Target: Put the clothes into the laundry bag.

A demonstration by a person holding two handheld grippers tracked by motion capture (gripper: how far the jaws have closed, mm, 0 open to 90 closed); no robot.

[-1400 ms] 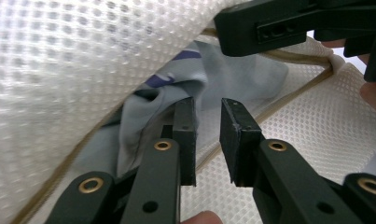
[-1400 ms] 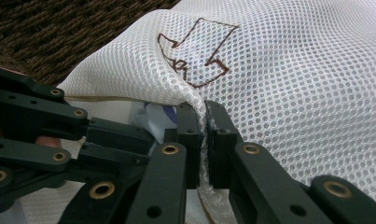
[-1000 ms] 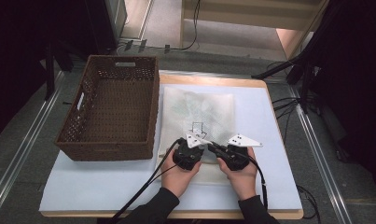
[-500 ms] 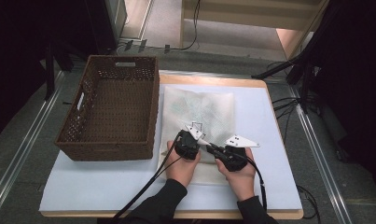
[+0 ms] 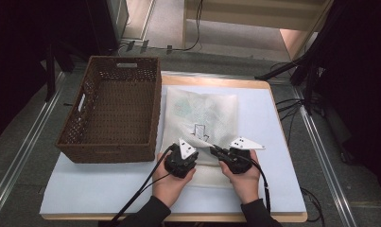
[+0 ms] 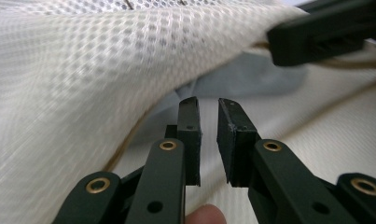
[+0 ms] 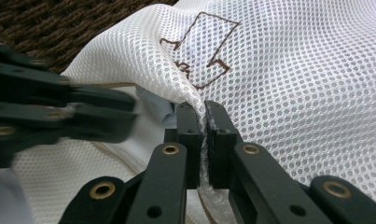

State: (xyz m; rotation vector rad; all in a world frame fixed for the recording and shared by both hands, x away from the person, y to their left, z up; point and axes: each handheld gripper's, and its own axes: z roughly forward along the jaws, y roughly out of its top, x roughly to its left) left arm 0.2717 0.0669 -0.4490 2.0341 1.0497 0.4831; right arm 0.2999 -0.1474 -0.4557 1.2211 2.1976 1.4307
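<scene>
White mesh bag, soft + floppy, light; lies flat on table just ahead of both tongs, wicker basket off to left side. Fine perforated weave, semi-see-through, brown outline print on top layer; pale blue stuff visible inside through open mouth, can't tell what. No stiffness: drapes, folds, sags wherever unsupported. Prob not slippery, holes give pads some bite, but thin layers may slide vs each other. Not fragile; snag risk on jaw edges.

Right tongs pressed together, pinching top layer at mouth edge, fabric puckered up between pads. Left tongs jaws have just been opening, small gap, nothing between them; fabric hangs above + beyond tips, not touching.

Best hold: hem/edge of mouth, near seam, two pts spaced apart to keep opening spread. Grabbing mid-panel likely bunches both layers.
</scene>
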